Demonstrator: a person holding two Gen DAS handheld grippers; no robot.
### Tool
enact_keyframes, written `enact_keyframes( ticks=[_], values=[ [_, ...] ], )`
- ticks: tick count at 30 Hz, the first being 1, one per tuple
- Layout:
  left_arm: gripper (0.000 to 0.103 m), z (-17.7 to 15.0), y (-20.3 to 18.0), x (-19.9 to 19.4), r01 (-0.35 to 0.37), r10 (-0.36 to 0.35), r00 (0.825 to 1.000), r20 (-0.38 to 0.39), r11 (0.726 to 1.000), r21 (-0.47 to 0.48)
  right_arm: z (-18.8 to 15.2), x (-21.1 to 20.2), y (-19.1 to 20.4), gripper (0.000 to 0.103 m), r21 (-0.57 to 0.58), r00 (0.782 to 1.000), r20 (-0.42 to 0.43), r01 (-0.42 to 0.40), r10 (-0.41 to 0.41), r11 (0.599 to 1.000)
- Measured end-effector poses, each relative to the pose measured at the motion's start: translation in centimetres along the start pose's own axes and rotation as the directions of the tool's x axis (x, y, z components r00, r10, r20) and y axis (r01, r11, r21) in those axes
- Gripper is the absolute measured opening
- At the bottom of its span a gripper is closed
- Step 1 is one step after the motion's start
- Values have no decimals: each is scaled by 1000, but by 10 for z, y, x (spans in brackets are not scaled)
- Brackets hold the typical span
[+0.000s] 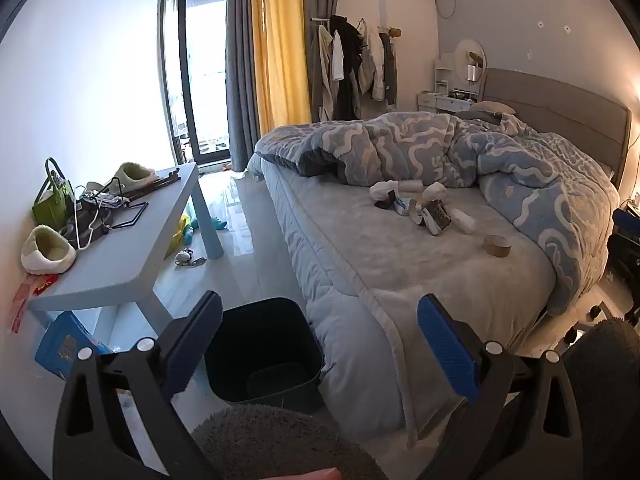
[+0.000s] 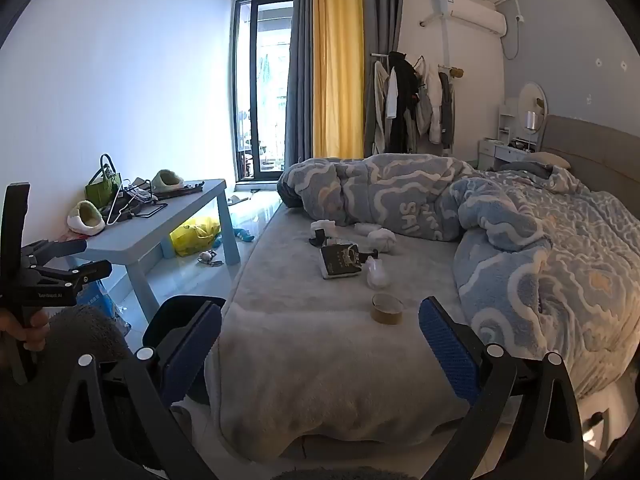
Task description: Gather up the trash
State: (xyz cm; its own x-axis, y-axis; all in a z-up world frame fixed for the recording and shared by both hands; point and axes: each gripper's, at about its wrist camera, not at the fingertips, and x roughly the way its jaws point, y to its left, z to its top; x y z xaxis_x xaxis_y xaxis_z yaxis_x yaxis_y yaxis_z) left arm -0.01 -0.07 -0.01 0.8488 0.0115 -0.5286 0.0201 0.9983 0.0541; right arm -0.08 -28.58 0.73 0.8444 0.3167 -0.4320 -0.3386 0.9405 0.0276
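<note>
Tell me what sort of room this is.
A lived-in bedroom, most likely: a bed with a rumpled quilt, a rack of hanging clothes, and a vanity with a round mirror beside the headboard.

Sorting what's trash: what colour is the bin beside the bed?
Black bin, seemingly empty; clearest in the left wrist view.

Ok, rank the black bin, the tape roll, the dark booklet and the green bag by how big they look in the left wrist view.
1. Black bin, clearly largest, though it is also nearest the camera.
2. Green bag.
3. Dark booklet and tape roll look about alike; I won't rank them.
</note>
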Motion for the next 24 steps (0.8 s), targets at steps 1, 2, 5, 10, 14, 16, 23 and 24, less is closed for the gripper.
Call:
enact_keyframes(
  ticks=[1,2,5,10,14,16,23,24],
  values=[
    [100,0,0,0,-3,3,1000,6,1000,4,0,0,0,100,0,1000,3,0,0,1000],
    [100,0,0,0,-4,4,1000,7,1000,5,0,0,0,100,-1,1000,2,0,0,1000],
    [100,0,-1,-1,-4,4,1000,6,1000,2,0,0,1,100,-2,1000,8,0,0,1000],
    [100,0,0,-1,0,0,1000,2,1000,1,0,0,1,100,-4,1000,7,1,-1,1000],
    [100,0,0,-1,2,-2,1000,1,1000,0,0,0,1,100,-8,1000,6,3,-3,1000],
    [100,0,-1,-1,-3,3,1000,1,1000,4,0,0,1,100,-8,1000,5,3,-3,1000],
    [100,-4,2,3,-1,1,1000,-2,1000,0,0,0,1,100,-8,1000,3,3,-3,1000],
    [100,-4,2,3,-1,1,1000,-2,1000,0,0,0,1,100,-9,1000,3,3,-3,1000]
  ],
)
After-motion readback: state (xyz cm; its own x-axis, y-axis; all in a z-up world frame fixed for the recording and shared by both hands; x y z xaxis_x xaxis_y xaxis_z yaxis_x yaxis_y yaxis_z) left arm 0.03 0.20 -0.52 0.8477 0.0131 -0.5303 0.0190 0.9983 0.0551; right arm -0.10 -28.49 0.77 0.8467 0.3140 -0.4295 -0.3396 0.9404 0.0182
